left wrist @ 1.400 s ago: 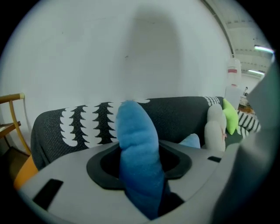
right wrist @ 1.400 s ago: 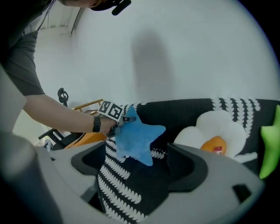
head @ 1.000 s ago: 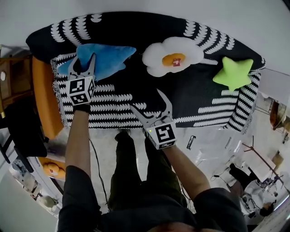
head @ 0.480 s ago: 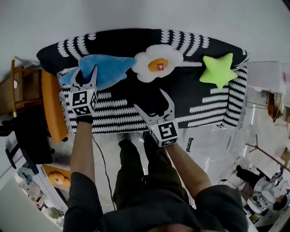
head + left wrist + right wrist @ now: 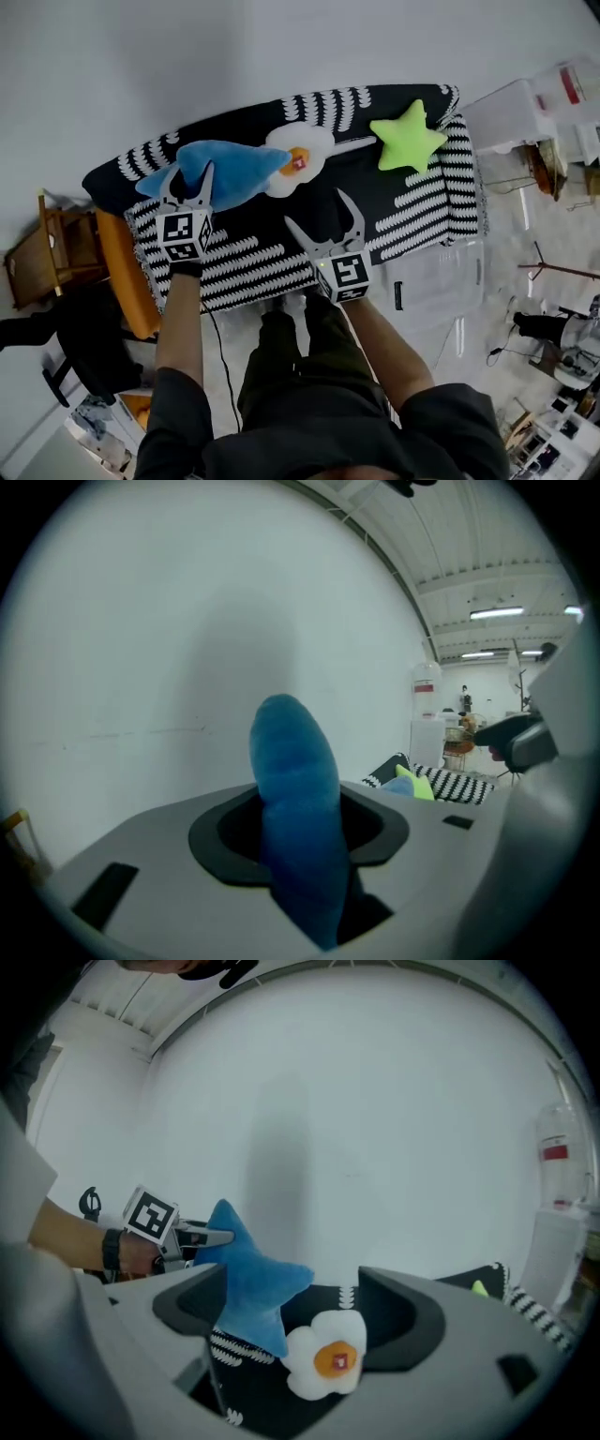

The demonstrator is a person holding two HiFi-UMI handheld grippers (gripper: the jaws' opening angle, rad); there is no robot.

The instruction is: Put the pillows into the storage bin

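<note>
The left tongs are closed tight on the blue star pillow. The soft blue pillow is squeezed between the two jaws and sticks up past them. In the head view, the pillow is held up in front of the back of the sofa. One of its points covers a bit of the egg pillow.

The right tongs are open wide, and nothing is between the jaws. They hang over the front of the sofa seat, near the middle, well apart from the left tongs.

A black blanket with white marks covers most of the sofa. Only an orange end shows at the left. The egg pillow is white with an orange middle, and it leans on the sofa back. The green star pillow leans there too. It is further to the right, apart from the egg pillow.

A clear bin sits on the floor in front of the right end of the sofa, near the person's right arm. I cannot tell what is inside it. A wooden chair stands just past the left end of the sofa.
</note>
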